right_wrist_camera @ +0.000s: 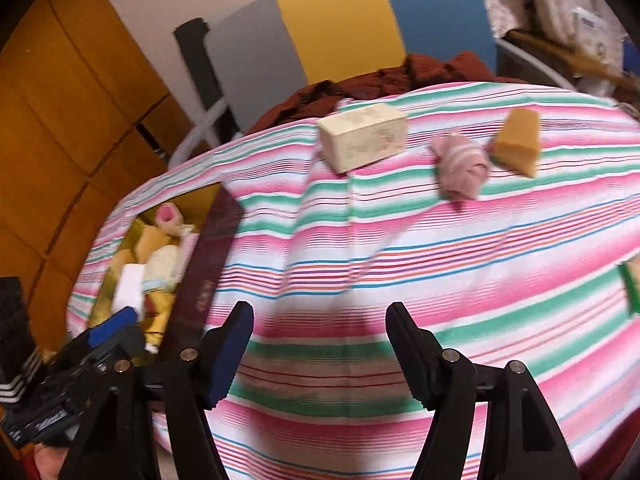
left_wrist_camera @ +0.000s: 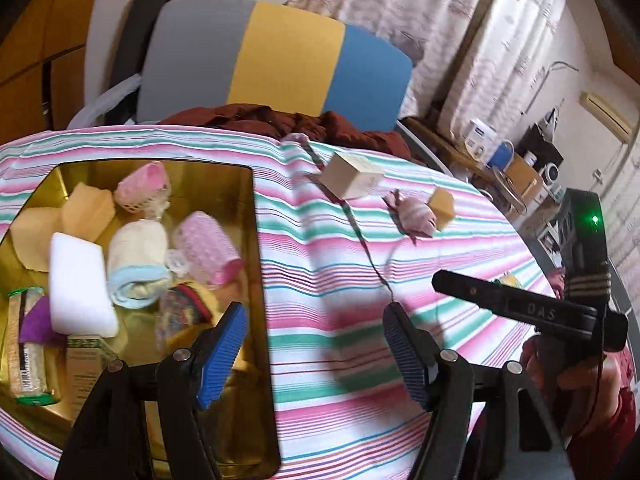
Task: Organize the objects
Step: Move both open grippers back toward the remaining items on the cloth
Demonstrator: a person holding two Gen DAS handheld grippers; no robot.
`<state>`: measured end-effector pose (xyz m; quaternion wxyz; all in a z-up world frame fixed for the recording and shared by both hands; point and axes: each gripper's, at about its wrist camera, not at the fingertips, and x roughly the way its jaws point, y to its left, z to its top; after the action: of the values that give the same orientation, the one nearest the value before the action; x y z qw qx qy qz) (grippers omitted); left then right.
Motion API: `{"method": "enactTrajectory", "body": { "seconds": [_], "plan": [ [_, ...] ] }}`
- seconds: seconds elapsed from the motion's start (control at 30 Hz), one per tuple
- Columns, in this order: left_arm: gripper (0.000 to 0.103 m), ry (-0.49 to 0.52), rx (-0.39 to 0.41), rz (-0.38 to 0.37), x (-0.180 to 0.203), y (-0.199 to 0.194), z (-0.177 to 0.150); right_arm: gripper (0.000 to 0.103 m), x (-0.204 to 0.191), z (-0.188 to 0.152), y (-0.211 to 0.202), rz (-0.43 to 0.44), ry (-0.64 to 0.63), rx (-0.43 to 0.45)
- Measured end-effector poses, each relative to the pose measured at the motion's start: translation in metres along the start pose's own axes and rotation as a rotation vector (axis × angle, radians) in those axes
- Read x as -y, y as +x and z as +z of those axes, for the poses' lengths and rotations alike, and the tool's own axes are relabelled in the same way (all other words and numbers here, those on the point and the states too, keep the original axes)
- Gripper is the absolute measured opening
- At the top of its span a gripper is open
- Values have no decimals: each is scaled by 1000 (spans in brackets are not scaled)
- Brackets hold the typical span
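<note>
Gold tin (left_wrist_camera: 256, 280) already holds most items. Still out on the counter (right_wrist_camera: 400, 240), well right of the tin: box (right_wrist_camera: 362, 136), pink roll (right_wrist_camera: 462, 166), yellow wedge (right_wrist_camera: 518, 140). Left gripper (left_wrist_camera: 314, 354) and right gripper (right_wrist_camera: 320, 354): fingers spread wide, both empty.

In your right wrist view, a green-edged item (right_wrist_camera: 632, 286) is cut off by the right edge and cannot be identified. The gold tin's (right_wrist_camera: 192, 264) contents are blurred there. In your left wrist view, the left tongs (left_wrist_camera: 314, 354) hide the tin's near corner.
</note>
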<state>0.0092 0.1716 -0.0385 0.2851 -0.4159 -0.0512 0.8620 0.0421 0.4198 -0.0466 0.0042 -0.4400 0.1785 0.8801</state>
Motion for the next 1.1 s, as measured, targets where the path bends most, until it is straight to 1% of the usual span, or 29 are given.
{"method": "enactTrajectory", "body": {
  "seconds": [0.4,0.5,0.67,0.77,0.83,0.9,1.0,1.1],
  "plan": [
    [71,100,-35,-30,43,13,-6,69,61,1,-19,-137,126,27],
    [71,131,-41,-38,54,16,-8,75,73,2,-23,-154,162,40],
    [71,159,-69,-56,69,25,-11,76,89,3,-28,-190,194,54],
    [71,171,-84,-60,75,29,-13,82,100,4,-30,-220,224,54],
    [71,177,-90,-64,78,31,-15,83,110,5,-32,-246,257,51],
    [71,183,-100,-67,81,33,-17,84,128,6,-36,-279,330,49],
    [71,174,-123,-75,82,35,-19,84,168,5,-44,-319,491,55],
    [71,173,-142,-76,84,39,-20,84,207,7,-53,-390,628,73]
  ]
}}
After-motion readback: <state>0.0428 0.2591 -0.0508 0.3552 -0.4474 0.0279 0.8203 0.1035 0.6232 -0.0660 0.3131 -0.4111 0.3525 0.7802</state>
